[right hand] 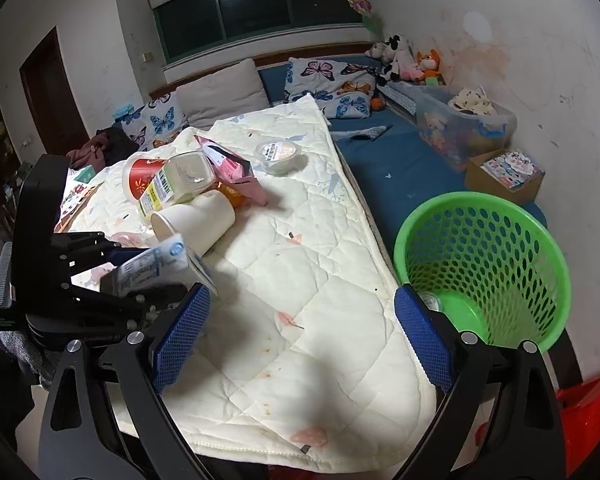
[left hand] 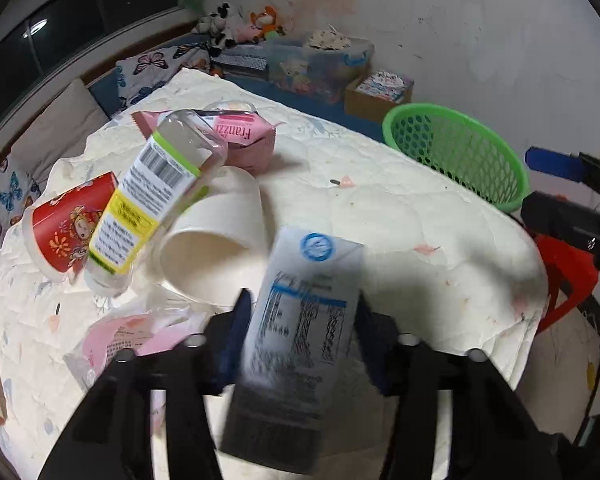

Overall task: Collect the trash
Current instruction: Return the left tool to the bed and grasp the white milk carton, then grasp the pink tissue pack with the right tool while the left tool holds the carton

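My left gripper (left hand: 300,312) is shut on a white and blue milk carton (left hand: 300,328), held above the quilt; both show from the side in the right wrist view (right hand: 156,268). A trash pile lies beyond: a white paper cup (left hand: 216,236), a clear bottle with a yellow-green label (left hand: 152,196), a red paper cup (left hand: 66,228), a pink Franzzi wrapper (left hand: 244,140) and a round lidded tub (right hand: 278,154). My right gripper (right hand: 300,332) is open and empty over the quilt, next to the green basket (right hand: 512,216).
The cream quilt (right hand: 300,248) covers a table. A blue mattress (right hand: 392,160) behind holds butterfly pillows, plush toys, a clear storage bin (right hand: 460,124) and a cardboard box (right hand: 504,176). A red stool (left hand: 560,276) stands at the right. A small item lies in the basket.
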Demonstrator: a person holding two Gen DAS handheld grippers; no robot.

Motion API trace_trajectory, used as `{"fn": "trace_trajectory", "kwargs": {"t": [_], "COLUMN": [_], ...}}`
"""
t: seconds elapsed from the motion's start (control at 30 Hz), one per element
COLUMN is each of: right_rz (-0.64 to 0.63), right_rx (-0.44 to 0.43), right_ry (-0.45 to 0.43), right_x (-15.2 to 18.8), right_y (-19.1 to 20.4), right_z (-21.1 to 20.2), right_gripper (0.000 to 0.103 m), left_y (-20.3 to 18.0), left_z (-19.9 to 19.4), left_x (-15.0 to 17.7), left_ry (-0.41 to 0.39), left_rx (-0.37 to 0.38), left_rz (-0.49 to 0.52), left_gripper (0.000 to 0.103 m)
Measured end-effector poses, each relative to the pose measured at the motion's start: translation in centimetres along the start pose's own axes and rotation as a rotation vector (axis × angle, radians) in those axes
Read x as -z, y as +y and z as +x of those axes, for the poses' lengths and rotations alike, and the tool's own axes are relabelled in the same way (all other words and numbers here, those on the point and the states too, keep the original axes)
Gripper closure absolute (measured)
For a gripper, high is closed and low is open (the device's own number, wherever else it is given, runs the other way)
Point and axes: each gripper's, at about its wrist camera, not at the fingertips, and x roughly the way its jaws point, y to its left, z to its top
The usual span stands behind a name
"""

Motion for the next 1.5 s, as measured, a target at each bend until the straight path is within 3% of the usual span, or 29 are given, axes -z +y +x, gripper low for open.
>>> {"fn": "trace_trajectory", "kwargs": {"t": [0.33, 0.67, 0.83, 1.07, 1.37, 1.5], "right_rz": [-0.042, -0.149, -0.216, -0.254, -0.152, -0.02], "right_rx": [-0.038, -0.168, -0.26, -0.324, -0.37, -0.386], "right_ry": [0.019, 0.058, 0.08, 0.14, 0.205, 0.252], "right_x": [0.0, -0.7, -0.9, -1.2, -1.3, -1.7], "right_y": [1.8, 7.6, 11.8, 16.4, 18.0, 17.2], "right_z": [0.7, 3.1, 4.6, 7.9, 10.3, 12.0], "right_gripper": [0.011, 0.016, 0.018, 0.021, 0.022, 0.018], "left_y": [0.6, 5.9, 8.9, 11.3, 13.0, 13.1], "left_z": [-6.0, -14.5, -16.1, -16.3, -16.2, -16.1], "left_x": [1.4, 2.9, 4.3, 6.5, 8.4, 8.8], "left_ry": [-0.134, -0.267, -0.266, -0.247, -0.241, -0.247], "left_rx": [0.022, -0.113, -0.185, -0.203, -0.199, -0.191], "left_rz": [-0.098, -0.221, -0.287, -0.35, -0.401, -0.403], "left_gripper": [0.061, 0.061, 0.061, 0.061, 0.061, 0.061]}}
